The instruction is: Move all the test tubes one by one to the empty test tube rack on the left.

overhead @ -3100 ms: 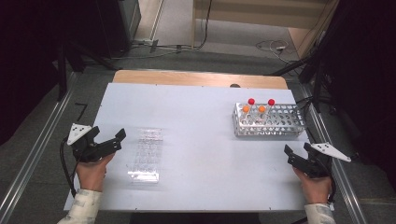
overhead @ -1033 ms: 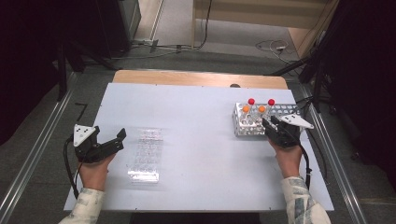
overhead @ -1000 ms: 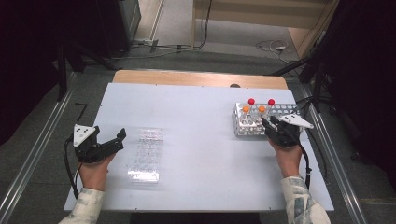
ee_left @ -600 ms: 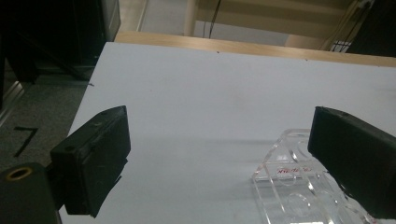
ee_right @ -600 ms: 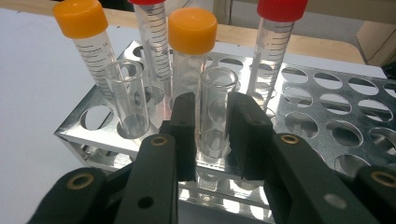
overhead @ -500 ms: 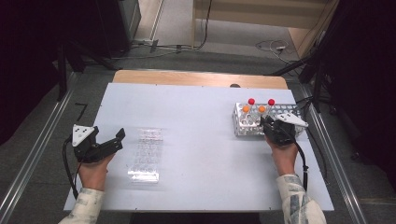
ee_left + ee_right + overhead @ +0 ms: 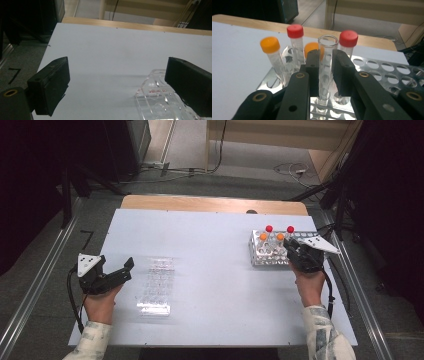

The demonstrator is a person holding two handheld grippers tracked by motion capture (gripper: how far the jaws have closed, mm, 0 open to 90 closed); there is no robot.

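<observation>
My right gripper is shut on a clear, uncapped glass tube and holds it upright, its lower end just above the holes of the metal tube rack. Two red-capped tubes and two orange-capped tubes stand in the rack behind it. In the high view the right gripper is at the near edge of that rack, at the table's right. My left gripper rests open at the left, beside a clear plastic well rack. In the left gripper view the open left gripper has bare table between its jaws and the clear rack's corner by the right jaw.
The white table top has a wooden strip along its far edge. Metal rails run along both sides of the table. Dark equipment and cables lie on the floor beyond.
The right hand came from the table's right edge to the metal rack, closed on the clear tube and has lifted it slightly. The left hand has stayed put.
</observation>
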